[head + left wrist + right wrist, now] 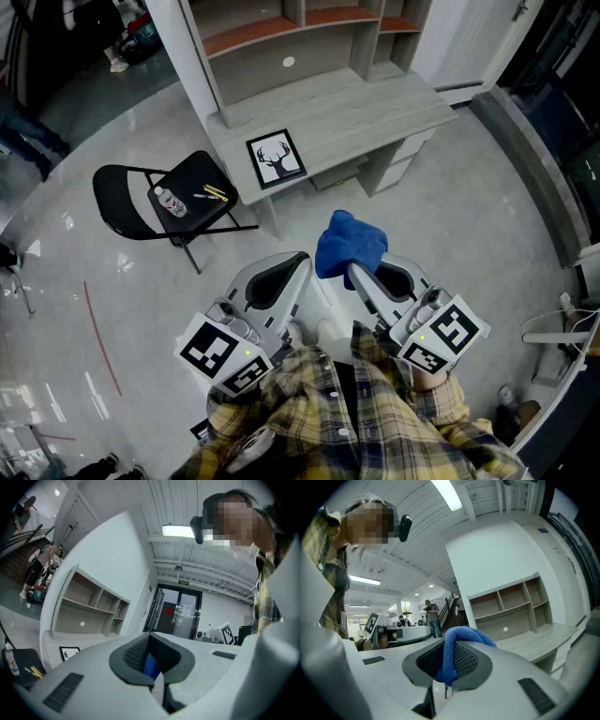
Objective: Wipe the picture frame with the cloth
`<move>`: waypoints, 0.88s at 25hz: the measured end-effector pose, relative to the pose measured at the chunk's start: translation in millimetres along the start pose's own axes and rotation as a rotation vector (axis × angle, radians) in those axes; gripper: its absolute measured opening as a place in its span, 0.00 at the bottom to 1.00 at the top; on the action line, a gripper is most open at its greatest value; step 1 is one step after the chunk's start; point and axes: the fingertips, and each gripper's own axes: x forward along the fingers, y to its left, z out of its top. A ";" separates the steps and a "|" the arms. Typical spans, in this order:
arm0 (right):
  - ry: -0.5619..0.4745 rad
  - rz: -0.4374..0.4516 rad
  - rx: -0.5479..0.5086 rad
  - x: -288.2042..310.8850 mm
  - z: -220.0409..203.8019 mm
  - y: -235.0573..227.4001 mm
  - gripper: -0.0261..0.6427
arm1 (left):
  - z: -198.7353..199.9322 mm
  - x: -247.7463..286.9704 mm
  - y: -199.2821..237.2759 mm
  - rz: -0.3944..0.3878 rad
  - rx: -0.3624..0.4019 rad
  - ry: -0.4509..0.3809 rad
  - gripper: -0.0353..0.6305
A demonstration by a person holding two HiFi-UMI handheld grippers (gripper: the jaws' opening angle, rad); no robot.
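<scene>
A black picture frame [276, 157] with a deer-antler print lies flat near the front left corner of the pale wooden desk [366, 111]; the left gripper view shows the frame [69, 653] small and far away. My right gripper [356, 272] is shut on a bunched blue cloth [350, 244], held level over the floor short of the desk. In the right gripper view the cloth [457, 651] bulges out above the right gripper [449, 667]. My left gripper [302, 261] is shut beside it and holds nothing. A sliver of blue shows beyond the left gripper [151, 660].
A black folding chair [127, 202] stands left of the desk, with a water bottle [171, 202] and yellow pencils [216, 192] on its seat. Open shelves [309, 28] rise behind the desk top. A red line [101, 337] runs across the glossy floor on the left.
</scene>
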 end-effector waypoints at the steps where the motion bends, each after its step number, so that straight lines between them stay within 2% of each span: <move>1: -0.003 0.000 0.001 0.3 -0.8 -0.9 0.11 | -1.1 0.6 1.1 0.000 0.000 0.000 0.06; 13: -0.026 0.007 0.022 -2.3 -20.3 -10.6 0.11 | -25.0 1.4 13.4 0.024 0.003 0.004 0.06; 22: -0.017 0.038 0.074 -13.5 -19.5 -32.2 0.11 | -23.6 6.2 19.0 0.123 -0.007 0.003 0.06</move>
